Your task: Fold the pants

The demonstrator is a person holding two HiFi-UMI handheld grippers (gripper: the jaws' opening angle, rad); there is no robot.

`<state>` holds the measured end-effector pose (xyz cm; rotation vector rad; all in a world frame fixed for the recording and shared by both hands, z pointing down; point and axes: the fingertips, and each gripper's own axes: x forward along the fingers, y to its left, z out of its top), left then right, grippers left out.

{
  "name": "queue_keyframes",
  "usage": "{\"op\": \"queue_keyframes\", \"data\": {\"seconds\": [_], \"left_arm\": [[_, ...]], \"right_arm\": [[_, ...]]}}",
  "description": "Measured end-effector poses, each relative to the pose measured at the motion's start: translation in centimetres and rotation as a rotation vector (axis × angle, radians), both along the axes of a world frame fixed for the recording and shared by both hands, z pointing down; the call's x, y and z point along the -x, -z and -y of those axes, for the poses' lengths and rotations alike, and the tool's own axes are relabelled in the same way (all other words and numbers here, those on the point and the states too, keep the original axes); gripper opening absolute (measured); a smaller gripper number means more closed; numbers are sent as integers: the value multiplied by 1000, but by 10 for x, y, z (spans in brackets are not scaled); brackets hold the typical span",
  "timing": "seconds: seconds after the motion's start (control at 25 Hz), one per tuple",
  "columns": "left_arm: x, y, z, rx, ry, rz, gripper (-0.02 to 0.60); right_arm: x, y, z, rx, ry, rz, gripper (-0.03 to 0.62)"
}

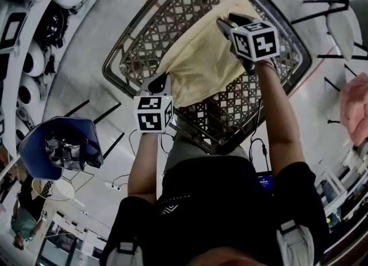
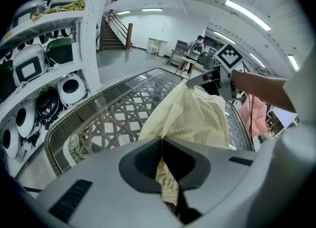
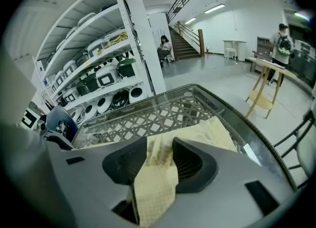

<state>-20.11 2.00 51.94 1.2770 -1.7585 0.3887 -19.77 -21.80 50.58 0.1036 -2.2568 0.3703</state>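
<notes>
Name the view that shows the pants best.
Head view: the pants show nearly whole, over the table. Left gripper view sees them foreshortened; right gripper view catches only a close fold and a part beyond.

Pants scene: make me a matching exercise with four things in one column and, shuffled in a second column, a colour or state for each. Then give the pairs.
Column one:
1. left tongs
2. right tongs
3. pants
4. garment at the head view's right edge

Column two:
A. pink
B. pale yellow
C. shut on the cloth
D. apart, with cloth lying between them

Pairs: 1-C, 2-D, 3-B, 4-A
</notes>
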Motion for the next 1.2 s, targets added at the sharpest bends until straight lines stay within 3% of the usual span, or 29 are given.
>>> {"op": "queue_keyframes", "data": {"seconds": [0.52,0.76,1.0,1.2], "left_arm": [[4,2,-3,-5,-19,39,15],[16,7,-14,-10,21,66,15],[37,16,-36,-8,51,126,15],[25,25,-34,-51,-21,112,15]], "right_arm": [[-2,26,2,-45,-25,49,195],[-19,29,-14,-22,-76,87,195],[-33,34,-33,-12,-107,119,138],[-48,43,-58,-26,-130,144,73]]}}
